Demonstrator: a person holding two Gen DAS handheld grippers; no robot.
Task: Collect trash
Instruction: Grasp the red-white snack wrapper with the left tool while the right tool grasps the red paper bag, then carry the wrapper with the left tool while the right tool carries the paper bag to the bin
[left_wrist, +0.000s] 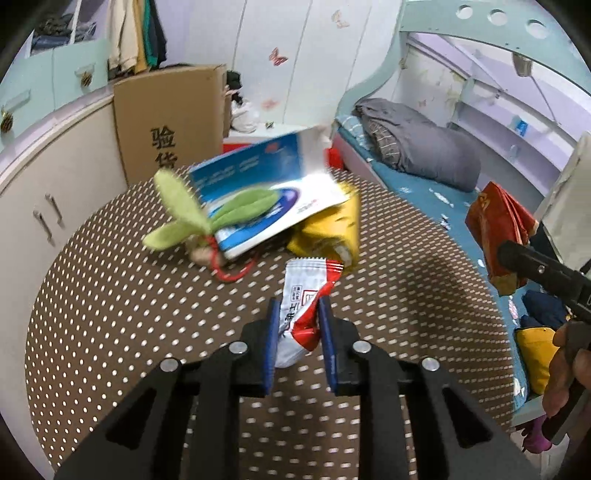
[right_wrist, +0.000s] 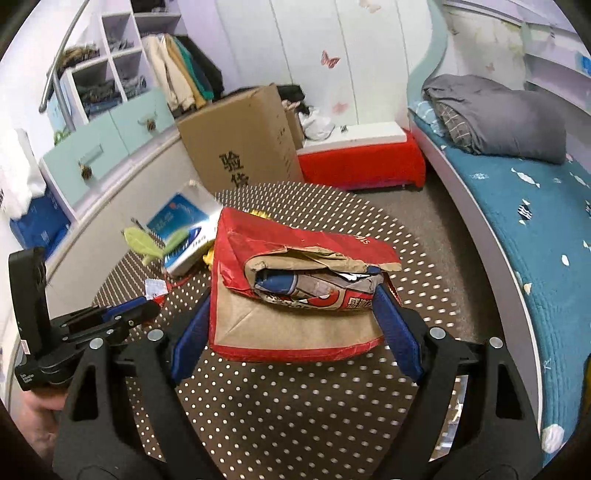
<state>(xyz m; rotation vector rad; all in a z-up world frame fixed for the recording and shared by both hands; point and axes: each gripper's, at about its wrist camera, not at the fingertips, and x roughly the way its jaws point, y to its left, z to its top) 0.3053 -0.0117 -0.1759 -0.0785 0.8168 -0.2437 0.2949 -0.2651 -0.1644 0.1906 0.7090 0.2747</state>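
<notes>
The left gripper (left_wrist: 299, 314) has its blue-padded fingers (left_wrist: 272, 332) clenched on a crumpled white-and-red snack wrapper (left_wrist: 301, 310), held above the round brown table with white dots (left_wrist: 110, 314). The right gripper (right_wrist: 295, 314) grips a torn red-and-brown paper bag (right_wrist: 295, 288) across its width, a blue pad pressed against each side; crumpled printed paper shows through the bag's ripped mouth.

On the table beyond the wrapper lie a blue-and-white glossy booklet (left_wrist: 266, 192), tilted and blurred, a green plush leaf toy with a red cord (left_wrist: 184, 214) leaning against its near edge, and a crumpled yellow packet (left_wrist: 332, 229) partly tucked under the booklet. How much of the yellow packet lies beneath cannot be made out.

Behind the table stands a tall brown cardboard box with black characters (left_wrist: 166, 118), beside a low white cabinet (left_wrist: 55, 192). A bed with a teal sheet (right_wrist: 517, 229) and a folded grey quilt (right_wrist: 498, 118) runs along the right. In the left wrist view the right gripper and the hand (left_wrist: 565, 373) bearing it are cut off at the frame edge.
</notes>
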